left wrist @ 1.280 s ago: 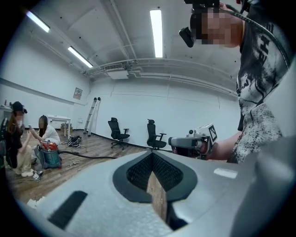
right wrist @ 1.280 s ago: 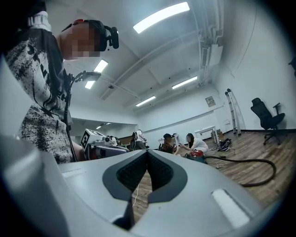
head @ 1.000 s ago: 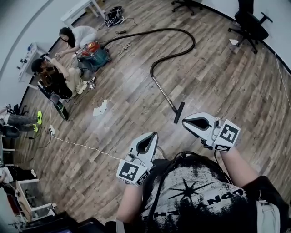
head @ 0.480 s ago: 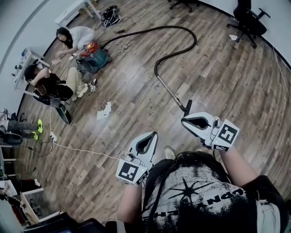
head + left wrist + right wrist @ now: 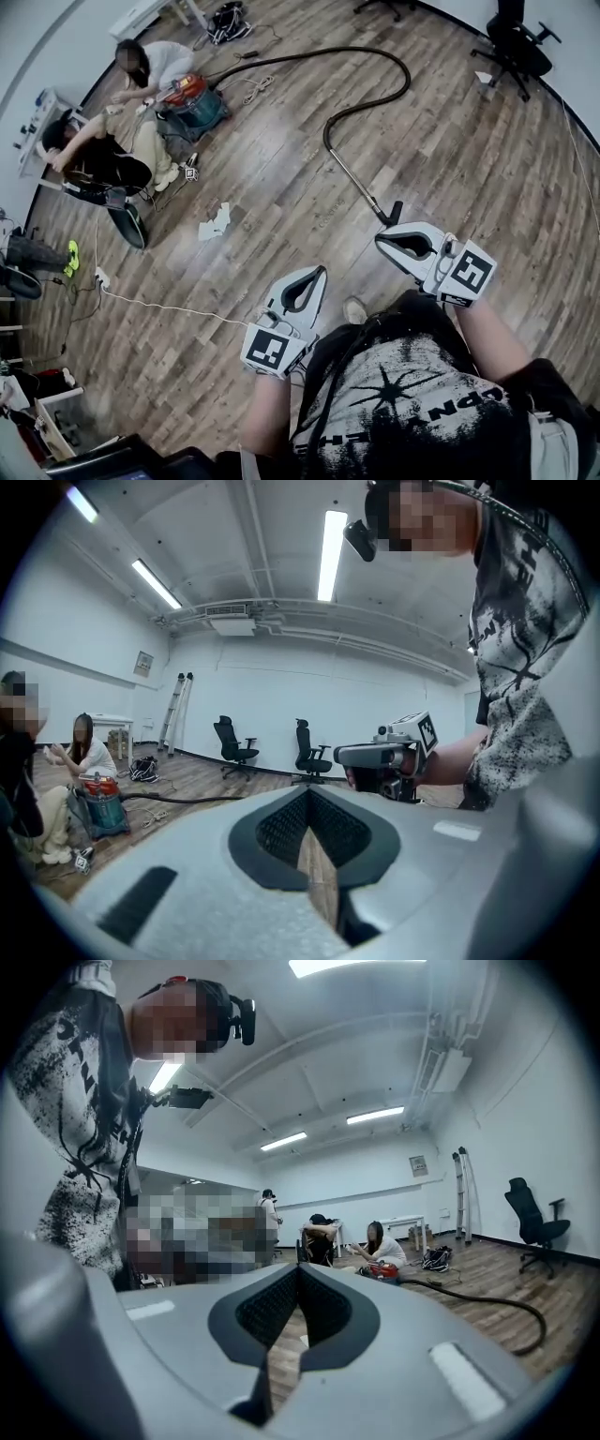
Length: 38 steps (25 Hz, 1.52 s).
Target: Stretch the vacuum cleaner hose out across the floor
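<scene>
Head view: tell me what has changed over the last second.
The person has walked toward the black vacuum floor nozzle, which now lies just past the right gripper. Nothing was taken hold of. That gripper and the left gripper stay shut, jaws empty; the long black hose keeps its curve.

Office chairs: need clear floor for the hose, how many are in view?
2, by the far wall in the left gripper view: left chair, right chair; more may be hidden.
</scene>
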Motion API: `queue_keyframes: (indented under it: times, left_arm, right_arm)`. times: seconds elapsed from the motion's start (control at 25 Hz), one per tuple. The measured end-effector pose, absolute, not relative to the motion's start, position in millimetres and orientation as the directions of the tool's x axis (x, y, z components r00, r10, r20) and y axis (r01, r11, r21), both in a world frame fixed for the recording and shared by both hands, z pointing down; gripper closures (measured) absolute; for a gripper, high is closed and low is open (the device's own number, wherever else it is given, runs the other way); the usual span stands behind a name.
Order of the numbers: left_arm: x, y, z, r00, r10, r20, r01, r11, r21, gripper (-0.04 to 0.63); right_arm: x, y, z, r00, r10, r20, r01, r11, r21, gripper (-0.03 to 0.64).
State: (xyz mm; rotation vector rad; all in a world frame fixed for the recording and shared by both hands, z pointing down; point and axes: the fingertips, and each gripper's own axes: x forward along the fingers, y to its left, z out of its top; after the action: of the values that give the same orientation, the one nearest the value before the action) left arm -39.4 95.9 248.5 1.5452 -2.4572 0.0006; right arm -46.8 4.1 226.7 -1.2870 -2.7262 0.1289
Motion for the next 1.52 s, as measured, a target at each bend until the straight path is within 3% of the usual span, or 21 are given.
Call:
queue_keyframes:
  times: [0.52, 1.52]
  left_arm:
    - [-79.7, 92.2, 250.1, -0.424, -0.888, 0.179, -0.875, 0.452, 0.172, 0.594]
    - [-295.5, -113.4, 215.0, -0.402, -0.891, 0.212, -0.900, 0.427, 0.088, 0.594]
  right_arm:
    - [-80.1, -2.7, 218.7, -0.638, 0.767, 0.076, 0.755, 0.641, -0.134, 0.611]
    - [-297.3, -202.6, 225.1, -0.664, 0.747, 0.010, 0.738, 0.658, -0.153, 0.611]
